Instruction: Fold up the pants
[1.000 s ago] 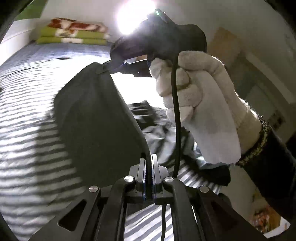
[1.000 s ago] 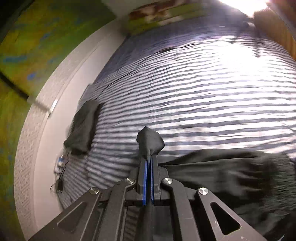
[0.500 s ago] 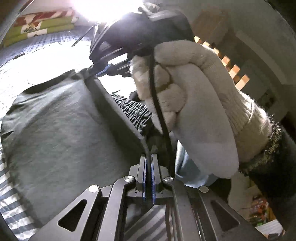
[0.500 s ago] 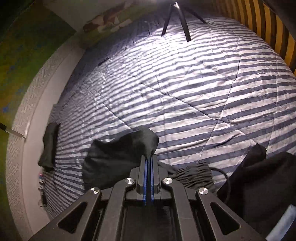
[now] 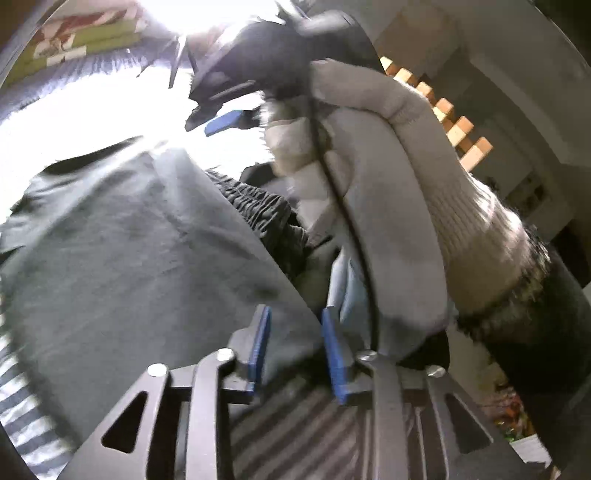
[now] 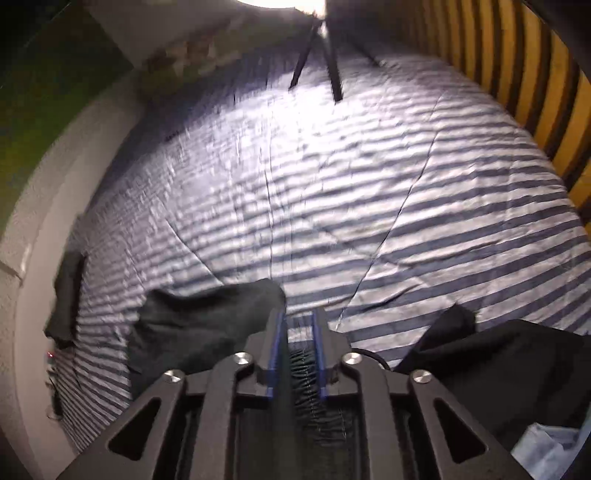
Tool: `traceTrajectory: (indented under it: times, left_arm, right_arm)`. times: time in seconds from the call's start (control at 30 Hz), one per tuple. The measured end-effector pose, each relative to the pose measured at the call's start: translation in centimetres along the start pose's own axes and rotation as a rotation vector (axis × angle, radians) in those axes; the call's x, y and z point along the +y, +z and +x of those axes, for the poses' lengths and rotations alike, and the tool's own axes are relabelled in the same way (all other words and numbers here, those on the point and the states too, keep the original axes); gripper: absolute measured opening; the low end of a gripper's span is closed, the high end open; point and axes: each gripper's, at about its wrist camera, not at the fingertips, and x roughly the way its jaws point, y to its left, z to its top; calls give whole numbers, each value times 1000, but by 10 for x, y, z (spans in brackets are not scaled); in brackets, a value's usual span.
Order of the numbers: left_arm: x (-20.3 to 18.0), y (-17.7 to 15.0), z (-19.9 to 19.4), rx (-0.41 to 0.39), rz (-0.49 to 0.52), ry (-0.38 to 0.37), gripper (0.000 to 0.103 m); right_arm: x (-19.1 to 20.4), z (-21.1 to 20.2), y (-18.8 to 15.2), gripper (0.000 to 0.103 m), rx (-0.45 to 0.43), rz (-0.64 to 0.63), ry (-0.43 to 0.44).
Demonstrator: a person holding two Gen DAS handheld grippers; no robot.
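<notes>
The dark grey pants (image 5: 129, 258) lie folded over on the striped bed, their gathered black waistband (image 5: 255, 210) showing beside the fold. My left gripper (image 5: 295, 343) hangs just above them. Its jaws are opening, and loose fabric runs between the blue pads without being pinched. In the right wrist view my right gripper (image 6: 298, 332) is also opening. The ribbed waistband (image 6: 301, 369) shows in its gap, and the folded pants (image 6: 199, 325) lie to its left. A white-gloved hand (image 5: 388, 203) holds the right gripper (image 5: 218, 118) above the pants' far edge.
The striped bed cover (image 6: 369, 184) stretches ahead. Another dark garment (image 6: 509, 365) lies at the right, and a small dark cloth (image 6: 68, 295) sits by the left bed edge. Tripod legs (image 6: 334, 74) stand at the far end. Yellow wooden slats (image 6: 517, 74) line the right, and folded blankets (image 5: 85, 33) lie far off.
Both grippers carried the pants' edge across and down onto the bed. Their jaws, shut on the fabric before, have parted and let it go.
</notes>
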Motion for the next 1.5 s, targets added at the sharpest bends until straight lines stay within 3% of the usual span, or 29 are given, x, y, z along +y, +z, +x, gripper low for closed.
traceTrajectory:
  times: [0.1, 0.17, 0.27, 0.33, 0.4, 0.53, 0.57, 0.63, 0.67, 0.83, 0.93, 1.03, 1.1, 1.23, 1.3, 1.43, 1.5]
  left_arm:
    - [6, -21, -44, -47, 10, 6, 53]
    - [22, -37, -74, -71, -10, 31, 55]
    - [55, -62, -110, -82, -53, 139, 55]
    - [97, -88, -131, -72, -88, 215, 55]
    - [122, -107, -149, -59, -132, 245, 55]
    - [157, -126, -163, -65, -222, 302, 55]
    - [165, -128, -167, -66, -238, 295, 55]
    - [173, -130, -167, -69, -237, 293, 55]
    - [174, -130, -163, -70, -227, 295, 55]
    - [167, -120, -139, -50, -198, 257, 55]
    - [163, -110, -124, -46, -189, 245, 55]
    - [169, -99, -111, -50, -209, 229, 55]
    - [170, -94, -105, -51, -199, 235, 55]
    - [190, -80, -98, -55, -241, 227, 55]
    - [209, -68, -98, -69, -295, 224, 55]
    - [254, -36, -95, -97, -384, 263, 53]
    - [271, -22, -91, -96, -412, 254, 53]
  right_arm:
    - [1, -38, -14, 21, -45, 3, 9]
    - [2, -58, -31, 25, -57, -10, 16]
    - [1, -79, -74, 36, -41, -38, -13]
    - [0, -81, -108, 37, 9, -55, -20]
    - [0, -71, -135, 38, 77, -73, -58]
    - [-2, -43, -157, 38, 141, -82, -141]
    - [-2, -37, -157, 37, 157, -69, -123]
    - [0, -32, -156, 15, 190, -55, -71]
    - [3, -30, -154, 3, 209, -60, -66]
    - [31, -42, -140, 2, 179, -206, -201]
    - [37, -46, -125, 2, 108, -268, -295]
    - [27, -30, -121, 6, 189, -267, -311]
    - [26, -32, -120, 16, 207, -267, -317]
    - [42, -73, -122, 19, 19, -260, -368]
    - [62, -88, -135, 20, -33, -279, -280]
    - [113, -66, -174, 23, -9, -324, -73]
    - [148, -38, -202, 26, 29, -429, -79]
